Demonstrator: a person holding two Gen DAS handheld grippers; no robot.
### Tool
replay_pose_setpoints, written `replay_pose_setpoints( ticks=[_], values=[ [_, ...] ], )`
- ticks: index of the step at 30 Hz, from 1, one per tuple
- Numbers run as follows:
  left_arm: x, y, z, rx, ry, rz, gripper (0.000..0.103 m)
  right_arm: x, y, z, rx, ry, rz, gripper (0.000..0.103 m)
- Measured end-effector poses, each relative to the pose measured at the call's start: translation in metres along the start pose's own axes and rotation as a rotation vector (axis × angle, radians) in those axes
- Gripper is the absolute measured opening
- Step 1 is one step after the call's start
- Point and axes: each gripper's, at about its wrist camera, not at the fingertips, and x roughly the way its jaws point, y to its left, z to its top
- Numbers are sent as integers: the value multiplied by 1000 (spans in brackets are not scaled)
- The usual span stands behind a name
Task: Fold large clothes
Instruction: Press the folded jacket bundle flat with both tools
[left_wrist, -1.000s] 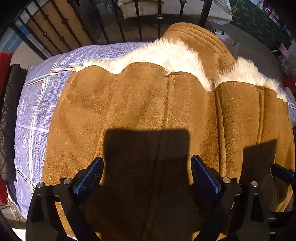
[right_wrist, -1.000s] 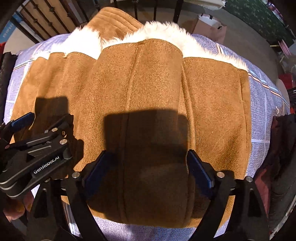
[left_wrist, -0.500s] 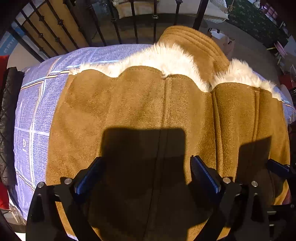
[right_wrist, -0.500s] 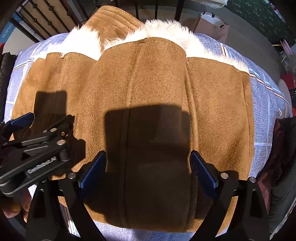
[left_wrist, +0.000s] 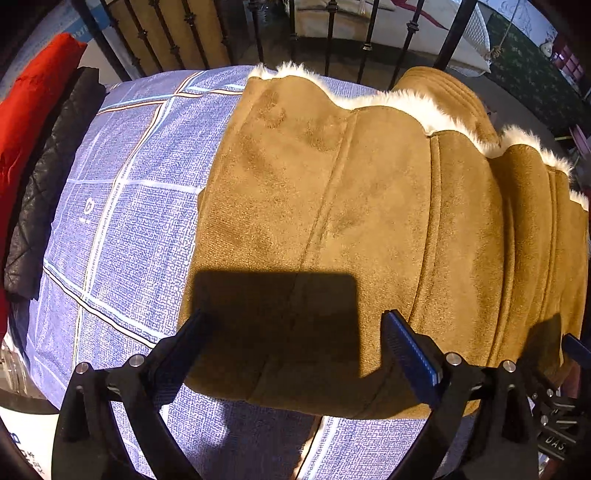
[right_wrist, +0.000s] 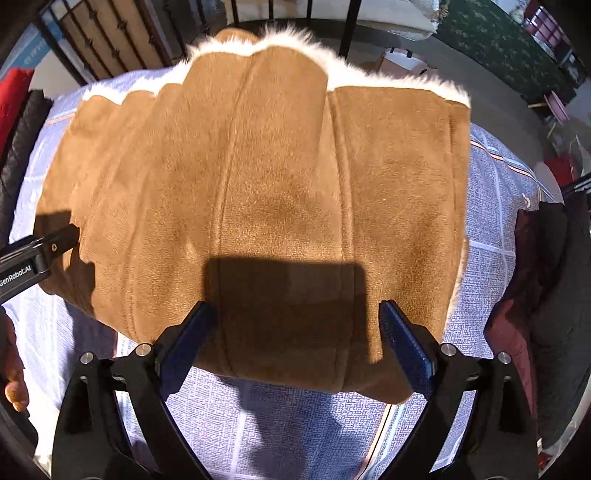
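My right gripper (right_wrist: 295, 343): jaws opening wide, nothing between the pads, hanging over the near hem of the folded tan suede coat (right_wrist: 266, 192). My left gripper (left_wrist: 295, 354): jaws spread, empty, above the coat's left end. Coat lies fleece-edge outward on the blue checked bed (left_wrist: 122, 206), black quilted jacket (left_wrist: 48, 188) beside.

Both grippers are pulling back off the folded coat (right_wrist: 273, 206), so more bedsheet (left_wrist: 122, 221) is showing. Right gripper (right_wrist: 295, 347) jaws are opening wider.
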Motion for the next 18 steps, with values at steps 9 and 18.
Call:
replay_pose_setpoints(
  ticks=[9,18],
  values=[
    [24,5,5,-9,61,-26,99,30,-5,18,7,87,19,99],
    [24,9,7,-8,81,-52,99,38,-11,30,-3,104,15,99]
  ],
)
